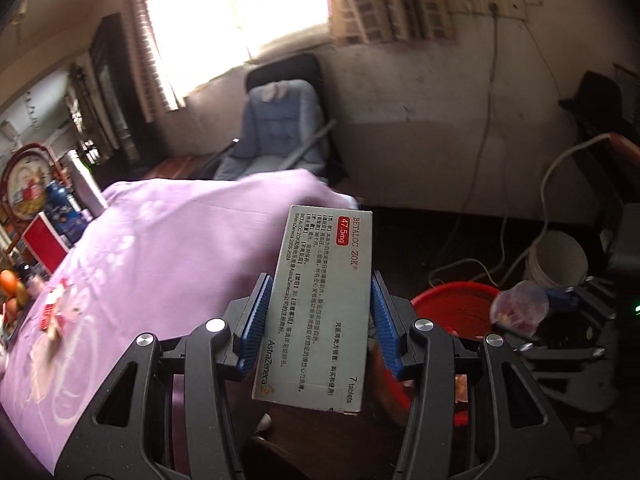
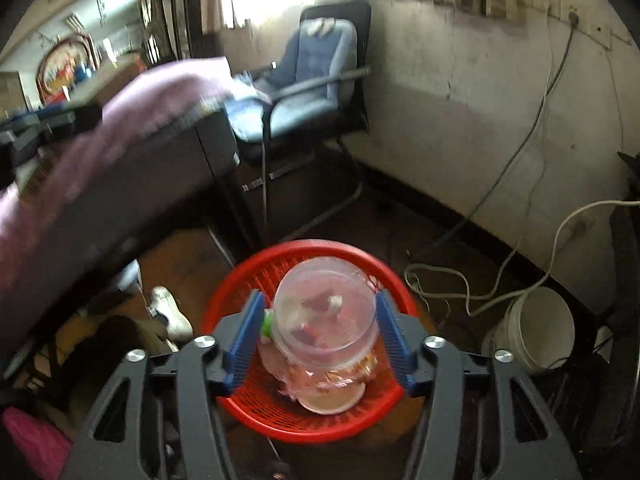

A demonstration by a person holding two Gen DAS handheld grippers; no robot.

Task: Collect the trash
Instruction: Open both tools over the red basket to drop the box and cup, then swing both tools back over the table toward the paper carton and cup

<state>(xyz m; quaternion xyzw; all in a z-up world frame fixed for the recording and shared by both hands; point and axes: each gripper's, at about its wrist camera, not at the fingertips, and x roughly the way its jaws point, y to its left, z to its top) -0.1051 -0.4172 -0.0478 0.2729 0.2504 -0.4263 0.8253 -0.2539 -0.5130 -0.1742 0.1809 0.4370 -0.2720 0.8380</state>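
The desk [image 1: 132,264], covered with a lilac cloth, spreads to the left of the left claw [image 1: 320,320] and a little ahead of it. A round red plastic mesh basket [image 2: 304,420] stands on the dark floor directly under the right claw [image 2: 318,334]; seen from the left claw, the same basket lies to its right and lower. A white plastic bucket [image 2: 536,328] stands on the floor to the right of the right claw.

The left claw is clenched on a flat grey cardboard medicine box [image 1: 320,300] — both blue ribbed pads press on its long sides, and the box sticks out forward beyond the fingertips.

In the right claw there is a clear crumpled plastic cup [image 2: 326,316] with some scraps inside. It sits between the blue pads, above the basket, but narrow gaps show on both sides — the claw is released.
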